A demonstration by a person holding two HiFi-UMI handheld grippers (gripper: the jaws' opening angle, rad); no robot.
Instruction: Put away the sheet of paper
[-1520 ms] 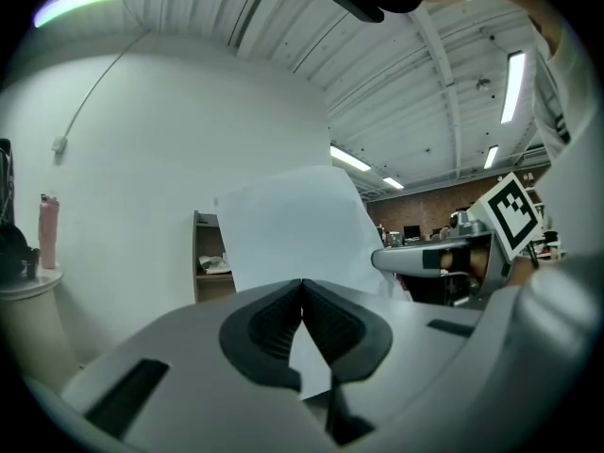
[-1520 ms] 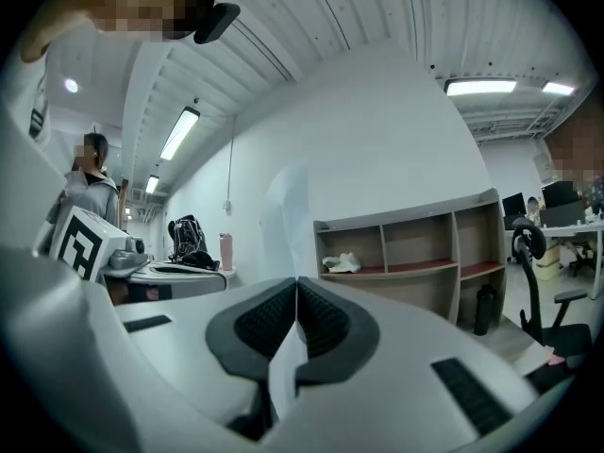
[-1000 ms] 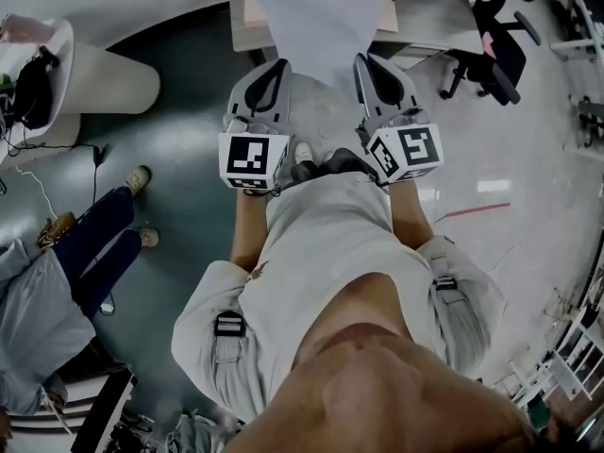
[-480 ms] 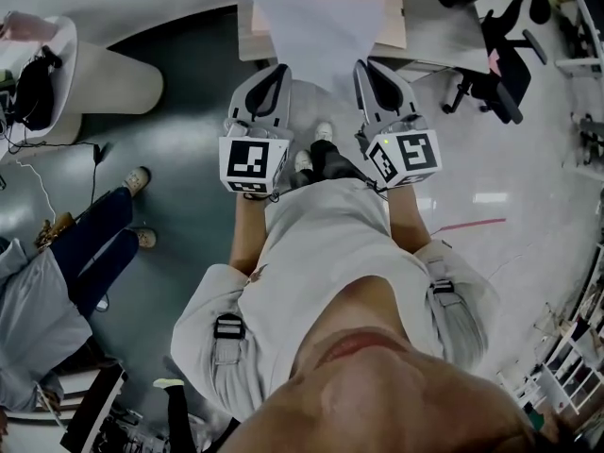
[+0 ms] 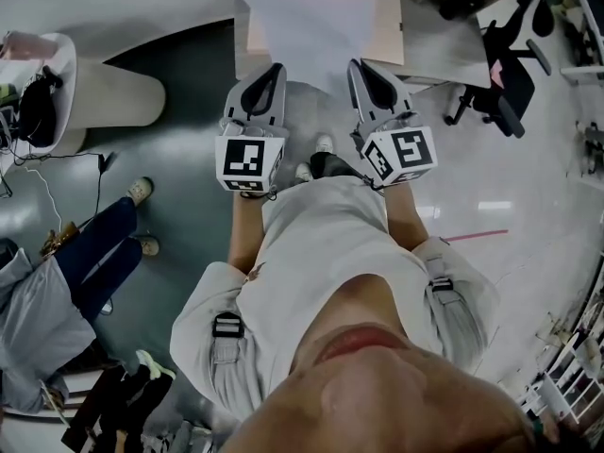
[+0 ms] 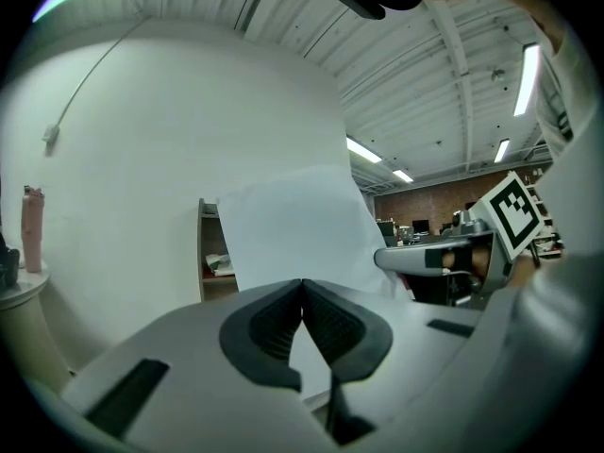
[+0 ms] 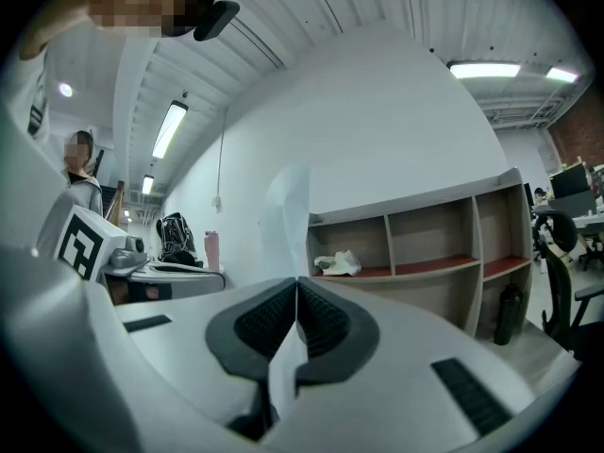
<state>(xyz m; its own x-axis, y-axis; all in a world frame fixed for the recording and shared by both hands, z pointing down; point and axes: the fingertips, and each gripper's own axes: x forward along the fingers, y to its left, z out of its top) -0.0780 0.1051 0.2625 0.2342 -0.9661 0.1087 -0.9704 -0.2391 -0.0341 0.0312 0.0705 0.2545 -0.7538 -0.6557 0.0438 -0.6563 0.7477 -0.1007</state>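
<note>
Nearest, the left gripper has its jaws pressed together on the near edge of the sheet of paper. The right gripper is clamped just as tightly on that same edge, toward its other corner. Nothing else carries the sheet: it hangs in the air between the two and reaches forward toward the shelf unit beyond.

As I judge it, the risks lie in that thin two-point hold. If the hands drift apart, the paper could tear or slide out of one pinch. If they close in, it would likely buckle and crease. The free far edge is unsupported, so it could catch on the shelf's front edge and fold. If one side is released early, the sheet would probably swing and drop.
</note>
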